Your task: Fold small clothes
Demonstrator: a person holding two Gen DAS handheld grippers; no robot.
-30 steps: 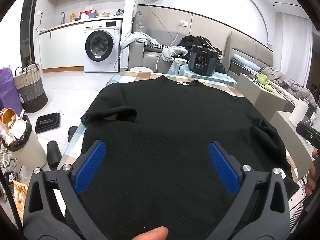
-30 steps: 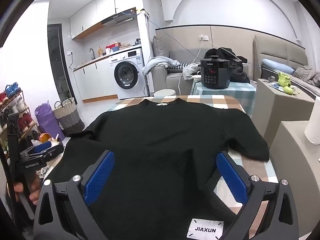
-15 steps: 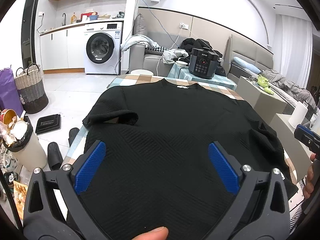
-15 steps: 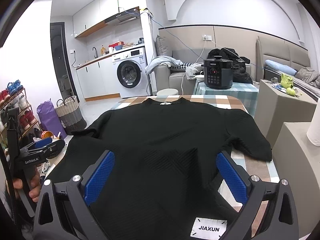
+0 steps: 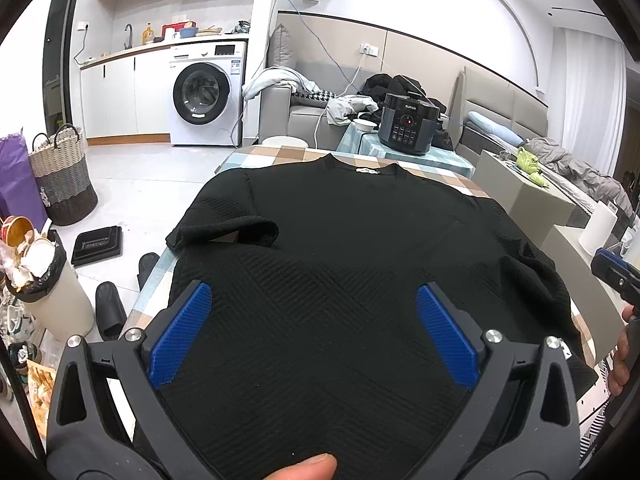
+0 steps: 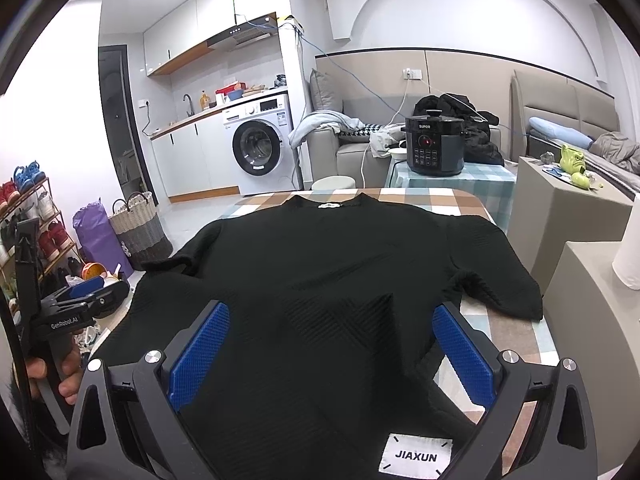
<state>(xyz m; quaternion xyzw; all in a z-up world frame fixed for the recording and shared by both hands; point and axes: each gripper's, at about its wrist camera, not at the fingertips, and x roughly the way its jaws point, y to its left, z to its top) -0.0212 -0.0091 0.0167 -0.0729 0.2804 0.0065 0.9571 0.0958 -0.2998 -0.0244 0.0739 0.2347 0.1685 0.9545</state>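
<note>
A black short-sleeved knit top lies spread flat on a checked tablecloth, collar at the far end. Its left sleeve is curled over near the table's left edge. The right sleeve lies flat toward the right edge. My left gripper hovers open above the lower body of the top, nothing between its blue pads. My right gripper is open too, above the hem area, holding nothing. A white JIAXUN label shows near the hem.
A pressure cooker stands on a small table beyond the far end. Beige cabinets and a paper roll flank the right side. On the floor at left are a bin, slippers and a woven basket.
Both cameras have risen and pulled back a little, so the top sits lower in each view. The top has not moved and both grippers stay open.
</note>
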